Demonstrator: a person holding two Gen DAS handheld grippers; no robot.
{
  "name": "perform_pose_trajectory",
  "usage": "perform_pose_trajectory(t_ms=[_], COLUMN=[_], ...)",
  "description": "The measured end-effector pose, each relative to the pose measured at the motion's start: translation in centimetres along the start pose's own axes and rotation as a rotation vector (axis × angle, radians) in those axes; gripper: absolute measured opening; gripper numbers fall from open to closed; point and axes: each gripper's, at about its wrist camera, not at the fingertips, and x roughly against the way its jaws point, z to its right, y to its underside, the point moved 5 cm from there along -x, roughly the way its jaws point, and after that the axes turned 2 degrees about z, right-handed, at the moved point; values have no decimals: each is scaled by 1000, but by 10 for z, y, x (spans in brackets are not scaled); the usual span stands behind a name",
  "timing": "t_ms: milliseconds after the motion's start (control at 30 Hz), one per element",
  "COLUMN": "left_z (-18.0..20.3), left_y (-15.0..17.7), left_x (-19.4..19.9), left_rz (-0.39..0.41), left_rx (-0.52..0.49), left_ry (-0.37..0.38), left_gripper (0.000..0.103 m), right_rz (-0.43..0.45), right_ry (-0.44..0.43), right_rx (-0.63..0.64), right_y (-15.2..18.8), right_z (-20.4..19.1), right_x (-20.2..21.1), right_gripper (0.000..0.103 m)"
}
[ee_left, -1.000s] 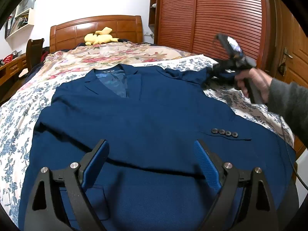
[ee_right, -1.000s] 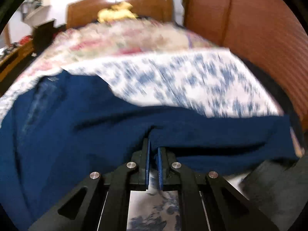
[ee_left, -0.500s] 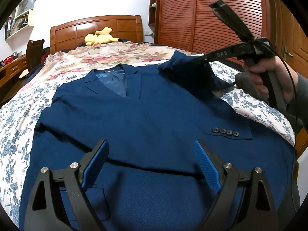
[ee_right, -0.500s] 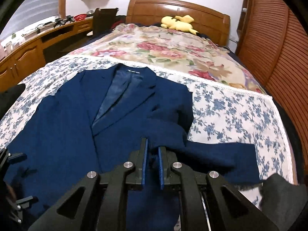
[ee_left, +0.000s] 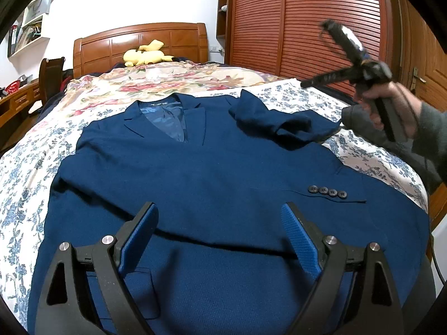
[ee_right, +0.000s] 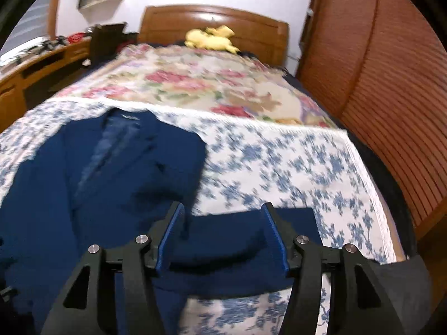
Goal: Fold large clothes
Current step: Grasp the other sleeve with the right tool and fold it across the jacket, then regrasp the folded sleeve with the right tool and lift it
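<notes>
While the navy jacket [ee_left: 212, 173] lies front-up across the bed [ee_left: 25, 173], collar toward the far headboard [ee_left: 139, 42], both tools hang above it with nothing between their fingers. The left tool [ee_left: 220, 240] hovers over the near hem of the jacket, its blue-padded fingers spread wide apart. A sleeve cuff with four dark buttons [ee_left: 327, 191] rests across the jacket's front to the right, just beyond that tool.

The right tool [ee_right: 223, 237] is open too, its fingers parted above the far-right sleeve [ee_right: 232, 240], which lies loosely bunched and folded partly over the jacket's shoulder and partly on the blue-flowered sheet [ee_right: 293, 162]. In the left wrist view this tool [ee_left: 329, 78] is held up in the person's right hand [ee_left: 391, 106], clear of the cloth, to the right of the crumpled sleeve [ee_left: 279, 122]; it is blurred there.

Farther up the bed a rose-patterned quilt [ee_right: 195, 81] covers the mattress, and a yellow plush toy [ee_left: 145, 54] sits against the headboard. Slatted wooden wardrobe doors [ee_left: 307, 19] stand along the right side.
</notes>
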Motion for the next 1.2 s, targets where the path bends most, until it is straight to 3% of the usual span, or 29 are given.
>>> perform_pose_trajectory(t_ms=[200,367,533,700,767,933,1100,1200], left_z=[-1,0,0,0,1,0,-9,-18], left_y=[0,0,0,-1,-1,-7,-18,-23], left_x=[-1,-1,1,1,1,12,42,56], left_rz=[-1,-1,6,7,9,48,125,148], left_rx=[7,-1,-2,-2,-2,9,23,38], left_ry=[7,7,6,2,2,12,23,20], left_gripper=[90,90,90,90,90,90,90,90], right_rz=[-159,-217,-308,-302,-291,-284,-295,-238], right_ry=[39,61,25,29,18,16,35,30], right_rx=[-77,-102,-119,-117,-113,-75,-12,2], right_y=[26,33,49,56,58,62,60,45], right_z=[15,27,30,30,28,18,3,-5], right_x=[-51,-78,-103,-117,-117,-108,-92,-69], right_gripper=[59,59,60,60,54,11,3,2])
